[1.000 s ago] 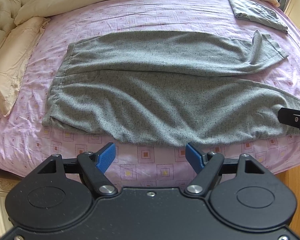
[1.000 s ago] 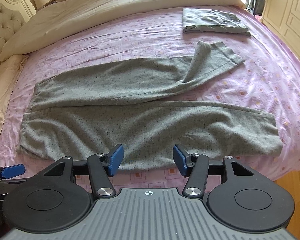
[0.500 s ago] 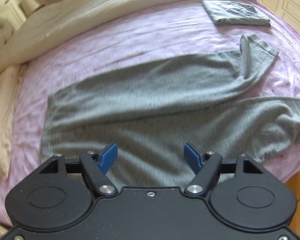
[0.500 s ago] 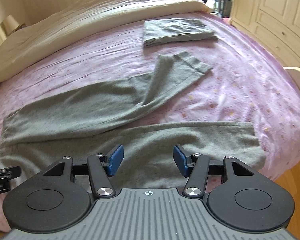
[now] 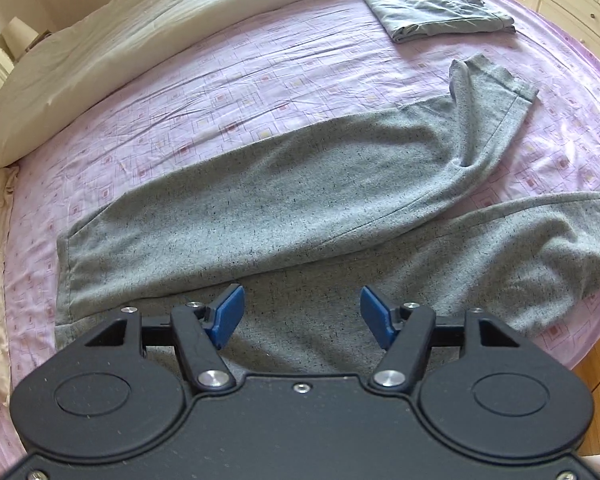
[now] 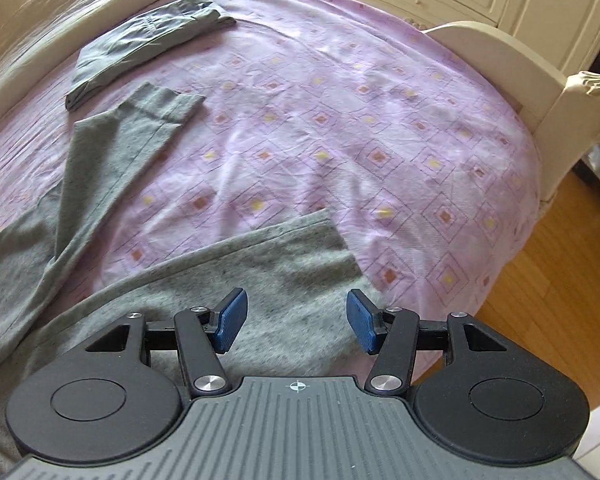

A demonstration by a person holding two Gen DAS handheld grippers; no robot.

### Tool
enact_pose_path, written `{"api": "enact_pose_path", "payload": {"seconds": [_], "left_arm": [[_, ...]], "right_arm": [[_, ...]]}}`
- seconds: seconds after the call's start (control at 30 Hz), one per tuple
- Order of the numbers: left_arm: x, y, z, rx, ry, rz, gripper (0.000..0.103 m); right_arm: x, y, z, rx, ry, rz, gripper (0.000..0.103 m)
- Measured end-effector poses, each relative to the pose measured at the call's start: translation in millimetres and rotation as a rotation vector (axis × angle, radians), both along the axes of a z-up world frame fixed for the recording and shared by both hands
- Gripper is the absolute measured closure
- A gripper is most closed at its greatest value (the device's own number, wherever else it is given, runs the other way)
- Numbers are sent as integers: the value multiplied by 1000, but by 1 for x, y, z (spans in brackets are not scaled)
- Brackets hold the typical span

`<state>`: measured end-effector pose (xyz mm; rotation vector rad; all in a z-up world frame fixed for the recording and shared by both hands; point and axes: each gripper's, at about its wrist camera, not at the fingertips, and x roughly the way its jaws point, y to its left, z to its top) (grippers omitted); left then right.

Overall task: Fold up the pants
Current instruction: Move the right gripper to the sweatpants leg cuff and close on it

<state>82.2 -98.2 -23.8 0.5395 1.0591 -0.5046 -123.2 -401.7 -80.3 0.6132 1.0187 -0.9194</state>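
Step in hand: the near leg of the pants [image 5: 284,200] is judged to be approached for a first grasp; nothing is held yet.
Left gripper [image 5: 300,314]: the jaws are spread wide with only cloth visible beyond them; it is positioned over the near leg, close to the crotch of the pants.
Right gripper [image 6: 296,316]: the jaws are spread wide and empty; it is positioned over the near leg just short of the near cuff [image 6: 324,236].
Location of the pants: they are laid flat, legs apart, on the purple sheet [image 6: 340,128], with the near leg along the sheet's near edge.
Recommended grasp: the near leg's edge should be pinched at both points through both layers, then lifted evenly and laid over the far leg.
Caution: the far cuff [image 5: 496,80] is partly turned over on itself; it is best flattened before the legs are stacked.
Pants material: a grey, dark-flecked knit, soft and limp, with stitched hems.
Sheet texture: thin, wrinkled cotton printed with squares.
Other item: a folded grey garment [image 5: 436,12] is placed beyond the far cuff of the pants.
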Motion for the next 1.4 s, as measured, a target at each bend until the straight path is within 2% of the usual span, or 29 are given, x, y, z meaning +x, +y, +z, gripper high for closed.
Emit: {"api": "enact_pose_path", "payload": {"seconds": [0.23, 0.4, 0.47, 0.57, 0.6, 0.63, 0.77, 0.83, 0.9, 0.93, 1.07, 1.13, 1.17, 1.23, 1.27, 1.4], "left_arm": [[-4, -22, 8, 46, 13, 113, 35], [-9, -46, 5, 63, 29, 179, 35], [-11, -54, 4, 62, 35, 197, 35], [-14, -64, 2, 71, 39, 219, 35], [-14, -67, 2, 73, 40, 226, 35], [-15, -69, 1, 75, 40, 233, 35], [-16, -76, 0, 87, 32, 258, 35], [-16, -78, -1, 90, 32, 270, 35], [-16, -80, -5, 92, 35, 283, 35], [-16, -80, -7, 95, 39, 290, 35], [-14, -78, -13, 84, 59, 325, 35], [-12, -76, -16, 86, 62, 339, 35], [-9, -74, -16, 87, 64, 350, 35], [-2, -68, -15, 83, 61, 377, 35], [3, -64, -14, 80, 57, 392, 35], [15, -54, -6, 82, 22, 411, 35]], "right_arm": [[0, -55, -37, 59, 4, 94, 49], [7, -75, -64, 156, 15, 184, 49], [9, -76, -69, 201, -1, 227, 57], [14, -74, -69, 221, 1, 304, 81], [16, -74, -67, 239, -8, 331, 93], [17, -76, -64, 244, -8, 356, 93], [26, -85, -40, 119, 49, 456, 94], [32, -101, -32, 57, 74, 450, 102], [37, -120, -34, 7, 119, 414, 103], [38, -131, -37, 17, 119, 394, 103], [32, -155, -36, 156, 4, 385, 100], [32, -150, -34, 185, 10, 426, 99], [31, -146, -35, 191, 25, 447, 97], [27, -141, -41, 214, 46, 452, 80], [23, -140, -45, 244, 40, 443, 77], [8, -137, -59, 357, 11, 384, 76]]}}
